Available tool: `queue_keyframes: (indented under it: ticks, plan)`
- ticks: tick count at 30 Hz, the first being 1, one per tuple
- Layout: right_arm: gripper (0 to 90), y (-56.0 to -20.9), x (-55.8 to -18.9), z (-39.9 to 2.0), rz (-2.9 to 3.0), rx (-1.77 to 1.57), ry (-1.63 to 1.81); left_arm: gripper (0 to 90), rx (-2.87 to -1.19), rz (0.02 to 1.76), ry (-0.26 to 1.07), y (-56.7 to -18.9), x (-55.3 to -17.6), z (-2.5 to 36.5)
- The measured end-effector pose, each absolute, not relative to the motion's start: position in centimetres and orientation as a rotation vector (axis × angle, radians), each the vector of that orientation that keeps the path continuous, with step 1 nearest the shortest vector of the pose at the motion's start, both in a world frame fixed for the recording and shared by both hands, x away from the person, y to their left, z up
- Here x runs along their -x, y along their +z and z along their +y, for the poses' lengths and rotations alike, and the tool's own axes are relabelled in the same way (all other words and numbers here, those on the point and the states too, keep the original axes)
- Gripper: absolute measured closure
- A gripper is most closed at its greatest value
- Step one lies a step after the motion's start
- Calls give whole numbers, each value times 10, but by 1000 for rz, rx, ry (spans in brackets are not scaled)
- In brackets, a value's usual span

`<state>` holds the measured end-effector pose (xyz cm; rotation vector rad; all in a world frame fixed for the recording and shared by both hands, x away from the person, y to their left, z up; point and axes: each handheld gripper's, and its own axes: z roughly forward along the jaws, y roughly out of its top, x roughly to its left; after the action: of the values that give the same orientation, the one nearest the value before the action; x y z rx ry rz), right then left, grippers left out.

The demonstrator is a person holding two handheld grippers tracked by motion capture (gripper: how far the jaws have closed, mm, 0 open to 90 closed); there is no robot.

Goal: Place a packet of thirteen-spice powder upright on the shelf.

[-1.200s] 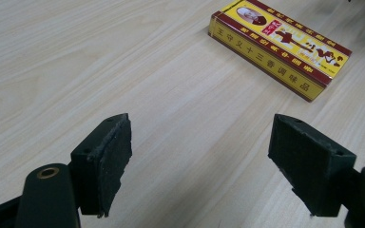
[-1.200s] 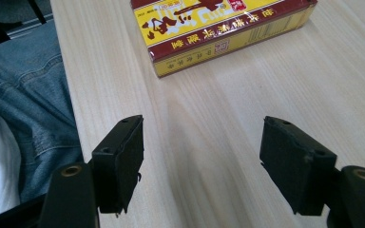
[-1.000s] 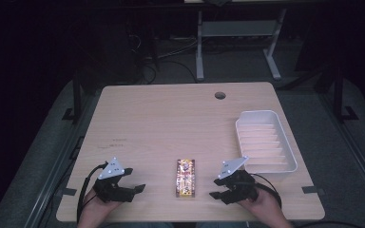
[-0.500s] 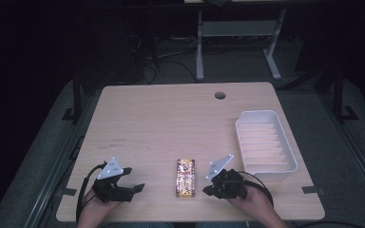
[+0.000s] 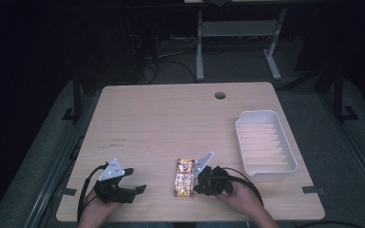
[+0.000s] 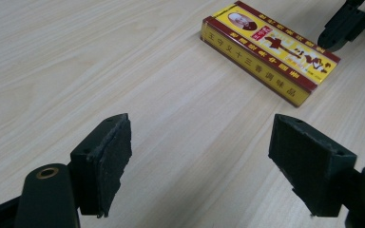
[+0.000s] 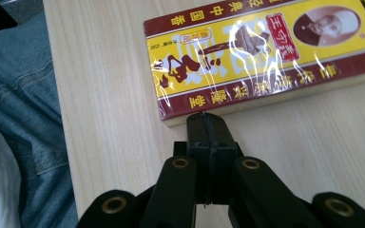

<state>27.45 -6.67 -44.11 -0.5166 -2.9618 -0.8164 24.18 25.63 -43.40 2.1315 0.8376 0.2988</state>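
High view: yellow-red box (image 5: 184, 177) lies near table (image 5: 171, 118) edge at 6 o'clock. Left gripper view: left gripper (image 6: 209, 156) wide open, empty, box at 1 o'clock. Right gripper view: right gripper (image 7: 207, 128) shut tight, empty, tips at box's side.

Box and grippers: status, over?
Right gripper shut, empty, tips at the box edge. Left gripper open, empty. Box flat on table. Nothing in the way.

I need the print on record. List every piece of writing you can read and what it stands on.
"王守义十三香调味品" runs in red along the yellow side of the box.
Box top: red characters and a red label beside a portrait, warped by wrap glare, not surely readable.
Maroon edge strips: yellow characters, too small.
Tray and table: no writing.
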Motion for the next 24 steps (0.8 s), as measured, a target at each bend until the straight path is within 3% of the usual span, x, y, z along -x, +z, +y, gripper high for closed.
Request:
queue_keyframes:
  ticks: [24]
  plan:
    - [897, -443, -278, -29, -2930, 457, -853, 216, -2123, 841, 299, -434, -242, 260]
